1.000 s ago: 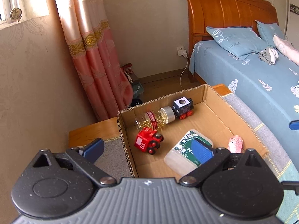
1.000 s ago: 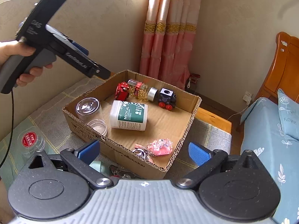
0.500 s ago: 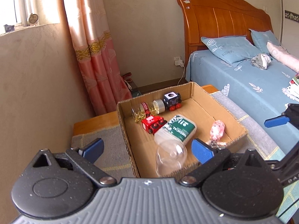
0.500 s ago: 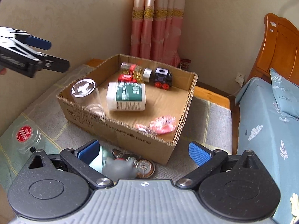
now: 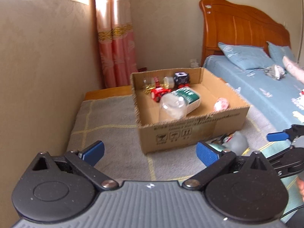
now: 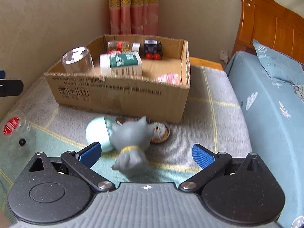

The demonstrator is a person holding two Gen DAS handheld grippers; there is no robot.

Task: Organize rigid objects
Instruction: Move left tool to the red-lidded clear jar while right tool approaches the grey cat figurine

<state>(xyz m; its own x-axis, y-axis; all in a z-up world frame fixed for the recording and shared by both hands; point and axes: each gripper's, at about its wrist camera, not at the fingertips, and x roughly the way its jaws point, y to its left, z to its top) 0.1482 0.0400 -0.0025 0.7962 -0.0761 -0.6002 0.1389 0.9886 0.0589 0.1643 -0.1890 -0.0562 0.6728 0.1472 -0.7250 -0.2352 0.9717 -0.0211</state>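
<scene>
A bedroom corner: a grey blanket with pale yellow lines covers a low surface between a beige wall and a bed with blue bedding, and a pink curtain hangs behind. On the blanket stands an open cardboard box. Inside it lie a white bottle with a green label on its side, a clear plastic cup against the near-left corner, a black toy engine and a small glass jar along the far wall, a red toy engine beside them, and a pink wrapped item near the right wall.

Just in front of the box, outside it, a grey cat figurine sits on the blanket, blurred, touching a pale mint round object and what may be a round tin lid. A clear jar with a red label lies well to the left.

The right gripper is spread wide, empty, with the figurine between its blue pads but apart from both. The left gripper is also spread and empty, low over bare blanket left of the box's near corner.
</scene>
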